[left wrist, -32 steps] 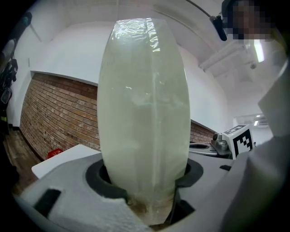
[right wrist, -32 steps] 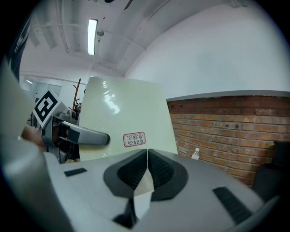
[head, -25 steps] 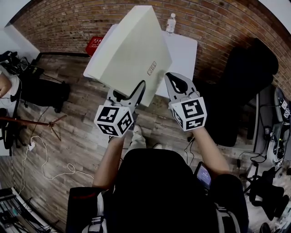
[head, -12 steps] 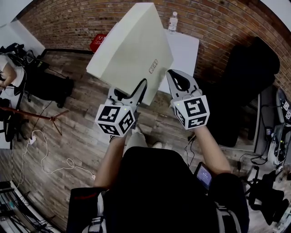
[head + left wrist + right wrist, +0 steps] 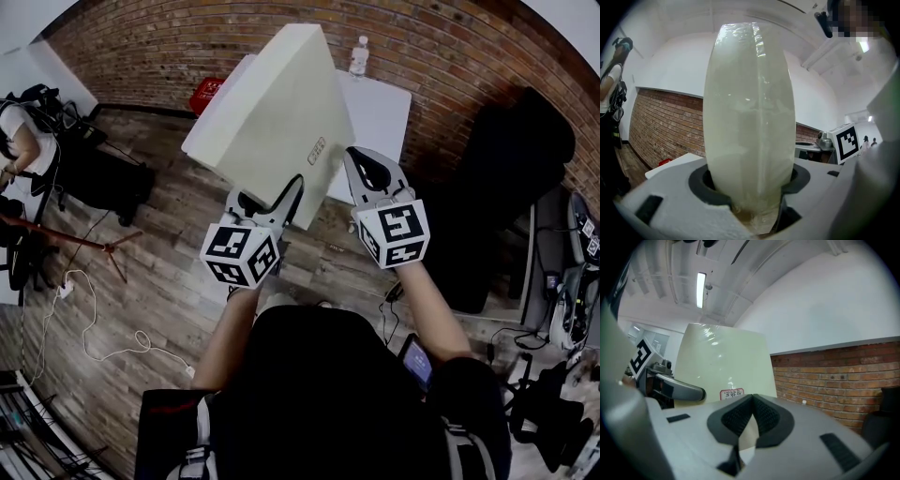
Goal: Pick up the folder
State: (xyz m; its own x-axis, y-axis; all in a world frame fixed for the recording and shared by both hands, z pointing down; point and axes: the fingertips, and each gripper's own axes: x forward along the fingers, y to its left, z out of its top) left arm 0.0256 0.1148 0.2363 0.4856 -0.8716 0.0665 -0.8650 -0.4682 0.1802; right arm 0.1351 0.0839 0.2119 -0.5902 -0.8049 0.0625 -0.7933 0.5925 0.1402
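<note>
The folder (image 5: 272,112) is a thick, cream-white box file with a glossy skin that catches the ceiling light and a small red-bordered label (image 5: 316,151) near one lower corner. It is up in the air, tilted, in front of the person and above the white surface (image 5: 380,112). It does not rest on that surface.

The left hand-held gripper (image 5: 267,197) grips the folder's lower edge, its jaws spread wide around the folder's thick spine with the dark pads pressed against both faces. The right hand-held gripper (image 5: 364,161) is closed, pads together with nothing between them, and its tip is just beside the folder's lower right edge by the label.

A clear bottle (image 5: 357,54) stands at the surface's far edge, close to the brick wall (image 5: 450,47). A red basket (image 5: 208,92) sits on the wooden floor (image 5: 169,244) by the wall. Left of the person the floor is open apart from a loose cable (image 5: 94,328), and a bulky black shape (image 5: 506,178) crowds the right side.
</note>
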